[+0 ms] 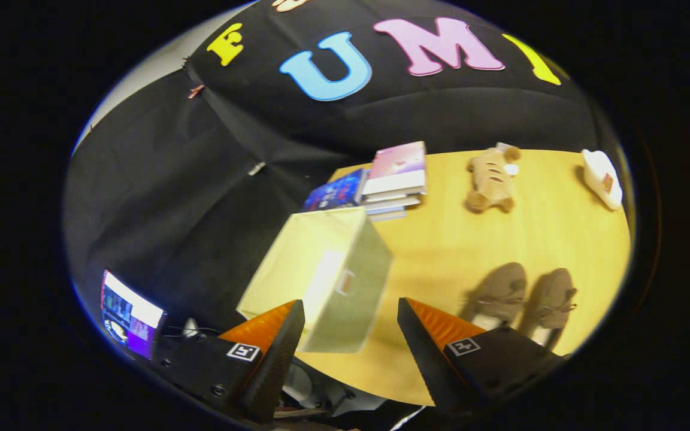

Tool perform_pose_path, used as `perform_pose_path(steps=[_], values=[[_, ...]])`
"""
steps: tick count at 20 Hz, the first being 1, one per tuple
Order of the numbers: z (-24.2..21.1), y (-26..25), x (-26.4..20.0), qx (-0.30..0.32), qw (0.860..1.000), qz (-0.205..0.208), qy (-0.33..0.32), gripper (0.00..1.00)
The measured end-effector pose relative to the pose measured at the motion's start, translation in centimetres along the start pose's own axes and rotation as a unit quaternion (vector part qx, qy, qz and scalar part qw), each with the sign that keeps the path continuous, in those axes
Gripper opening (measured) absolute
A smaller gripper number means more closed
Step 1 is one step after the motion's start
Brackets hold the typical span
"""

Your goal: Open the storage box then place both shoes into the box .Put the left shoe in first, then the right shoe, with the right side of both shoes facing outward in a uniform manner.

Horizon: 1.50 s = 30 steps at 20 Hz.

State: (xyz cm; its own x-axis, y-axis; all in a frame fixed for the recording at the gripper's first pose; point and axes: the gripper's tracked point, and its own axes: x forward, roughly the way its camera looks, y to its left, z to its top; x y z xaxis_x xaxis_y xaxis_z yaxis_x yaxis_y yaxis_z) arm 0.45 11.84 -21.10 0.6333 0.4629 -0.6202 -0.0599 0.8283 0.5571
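Jaws stand wide apart with nothing held between them; the gripper hangs above the near edge of the wooden table, not touching anything. Just ahead of the fingers, and partly framed by the gap between them, sits the storage box, a pale green fabric cube with its lid on (a small tag shows on the side facing the fingers). It stands at the table's left corner, seen tilted from above.

Beyond the right finger the two shoes lie side by side on the table, brown, laced, almost touching each other and well apart from the box.

Farther off, past the box, a stack of books rests at the table's far edge. A plush toy lies to the right of the books, and a white bottle lies near the far right corner.

A lit screen glows left of the left finger, off the table.
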Motion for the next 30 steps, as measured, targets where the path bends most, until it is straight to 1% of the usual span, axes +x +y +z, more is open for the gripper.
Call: perform_pose_path(steps=[2, 5, 7, 9, 14, 15, 18, 20, 21, 23, 24, 25, 27, 30], values=[[-1.6, -3.7, -0.7, -0.007, 0.999, -0.048, 0.012, 0.97], [-4.4, -8.2, -1.6, -0.033, 0.992, -0.112, 0.045, 0.96], [-6.6, -10.1, -1.4, -0.036, 0.988, -0.135, 0.067, 0.97], [-8.0, -11.2, -0.4, -0.025, 0.984, -0.15, 0.088, 0.94], [-8.8, -15.7, 2.2, -0.004, 0.973, -0.213, 0.089, 0.89], [-8.9, -16.4, 2.6, -0.002, 0.971, -0.224, 0.089, 0.87], [-9.3, -18.5, 4.1, -0.004, 0.965, -0.245, 0.095, 0.84], [-9.4, -19.6, 4.9, -0.003, 0.961, -0.261, 0.094, 0.75], [-9.5, -20.1, 5.3, 0.0, 0.959, -0.268, 0.096, 0.62], [-9.5, -20.3, 5.7, 0.012, 0.956, -0.276, 0.095, 0.42], [-9.3, -21.1, 5.3, 0.012, 0.951, -0.295, 0.092, 0.35], [-9.5, -21.1, 5.3, 0.025, 0.95, -0.298, 0.093, 0.1], [-9.3, -20.7, 5.3, 0.036, 0.952, -0.292, 0.089, 0.06], [-8.5, -19.8, 4.8, 0.061, 0.955, -0.281, 0.073, 0.06]])
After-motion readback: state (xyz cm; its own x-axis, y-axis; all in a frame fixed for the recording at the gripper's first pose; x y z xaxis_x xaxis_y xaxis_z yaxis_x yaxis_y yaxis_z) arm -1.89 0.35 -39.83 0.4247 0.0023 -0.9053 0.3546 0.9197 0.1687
